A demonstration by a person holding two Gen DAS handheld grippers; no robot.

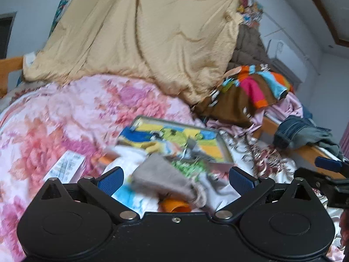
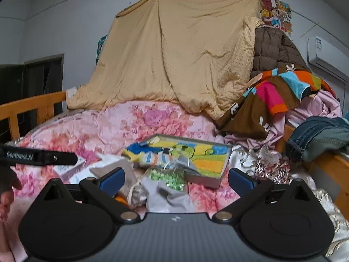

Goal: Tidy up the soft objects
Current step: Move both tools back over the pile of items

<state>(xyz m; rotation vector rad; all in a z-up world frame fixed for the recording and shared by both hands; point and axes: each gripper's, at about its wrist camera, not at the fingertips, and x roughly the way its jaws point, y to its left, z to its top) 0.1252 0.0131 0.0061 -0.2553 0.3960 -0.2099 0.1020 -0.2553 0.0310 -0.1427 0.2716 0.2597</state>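
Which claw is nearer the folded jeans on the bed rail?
Right. The jeans lie just right of the right claw; from the left claw they sit farther right, past the right claw's finger.

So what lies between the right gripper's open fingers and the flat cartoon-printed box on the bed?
In the right wrist view, a green-patterned crinkly bag over pale grey cloth lies between the right gripper and the box.

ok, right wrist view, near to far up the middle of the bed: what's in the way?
Grey cloth → green-patterned bag → colourful flat box → pink floral quilt → tan blanket hung on the wall.
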